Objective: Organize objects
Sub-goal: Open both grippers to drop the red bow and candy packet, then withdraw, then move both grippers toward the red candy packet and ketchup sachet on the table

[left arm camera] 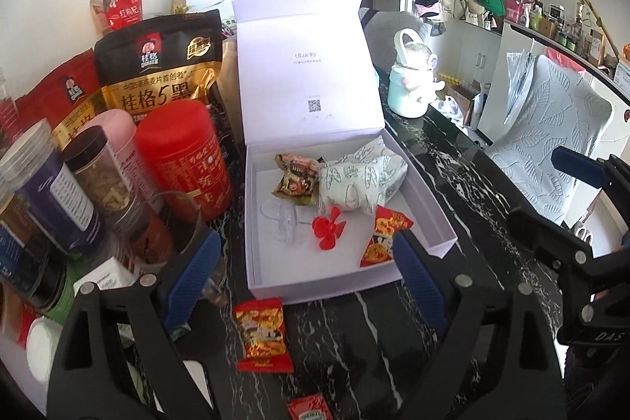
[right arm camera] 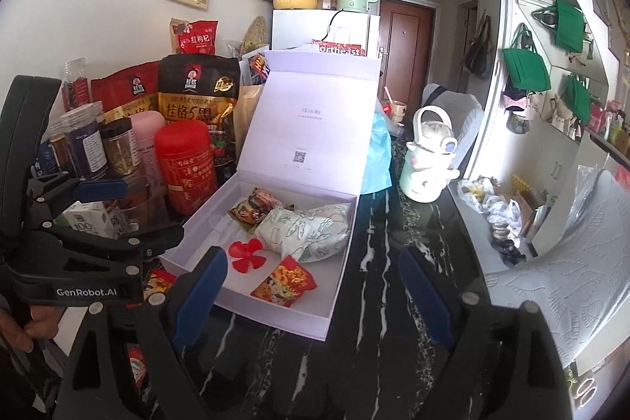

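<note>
Your left claw stands wide with nothing between its blue pads; your right claw likewise stands wide and empty. The white box, lid raised, rests on the dark marbled worktop just ahead of both claws. Inside it lie a red propeller, a red snack packet at the near right, a white-and-green wrapped bundle, brown candy wrappers toward the back, and a clear plastic piece. A second red snack packet lies on the worktop outside the box, below the left claw's pads. A red canister and jars stand to the box's left.
</note>
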Motion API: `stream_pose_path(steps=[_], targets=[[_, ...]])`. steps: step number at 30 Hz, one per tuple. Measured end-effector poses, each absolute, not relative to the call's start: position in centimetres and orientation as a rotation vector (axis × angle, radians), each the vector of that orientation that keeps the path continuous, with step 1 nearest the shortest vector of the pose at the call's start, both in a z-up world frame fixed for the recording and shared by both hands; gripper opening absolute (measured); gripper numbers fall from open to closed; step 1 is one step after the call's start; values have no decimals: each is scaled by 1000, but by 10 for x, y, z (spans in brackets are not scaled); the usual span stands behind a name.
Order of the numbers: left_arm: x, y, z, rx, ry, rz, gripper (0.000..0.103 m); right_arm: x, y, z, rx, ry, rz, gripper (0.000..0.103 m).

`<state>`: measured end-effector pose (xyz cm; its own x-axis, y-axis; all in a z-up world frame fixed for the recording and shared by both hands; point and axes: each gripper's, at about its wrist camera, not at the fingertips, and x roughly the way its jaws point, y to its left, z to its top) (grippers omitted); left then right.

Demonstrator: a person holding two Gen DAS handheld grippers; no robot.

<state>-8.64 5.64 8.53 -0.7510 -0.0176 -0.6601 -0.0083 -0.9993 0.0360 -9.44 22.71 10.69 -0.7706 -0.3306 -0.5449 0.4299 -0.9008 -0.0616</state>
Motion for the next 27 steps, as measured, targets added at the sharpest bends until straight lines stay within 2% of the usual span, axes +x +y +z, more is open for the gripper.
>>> stream_pose_path(steps=[27], targets=[[-34,36,28,1294,9,-2841,89,-46,210,58,895,204,-2506,92]])
